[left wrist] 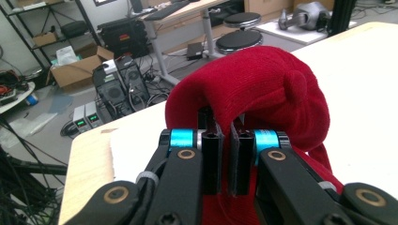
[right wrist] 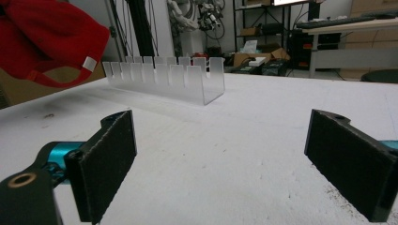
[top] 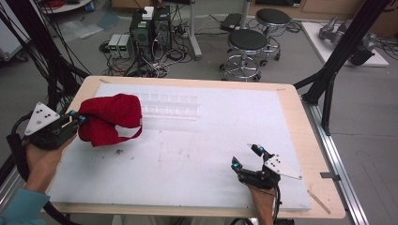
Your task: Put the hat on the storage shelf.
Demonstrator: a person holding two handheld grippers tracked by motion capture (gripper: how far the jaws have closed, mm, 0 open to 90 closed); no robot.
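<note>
A red knit hat hangs above the left side of the white table mat, held by my left gripper, which is shut on its edge. In the left gripper view the hat bulges over the closed jaws of that gripper. My right gripper rests near the front right of the mat, open, with nothing between its pads. In the right gripper view the hat floats at the upper left, with a white tag on it.
A clear plastic slotted rack lies on the mat just right of the hat; the same rack stands ahead in the right gripper view. Stools, computer boxes and cables sit on the floor beyond the table.
</note>
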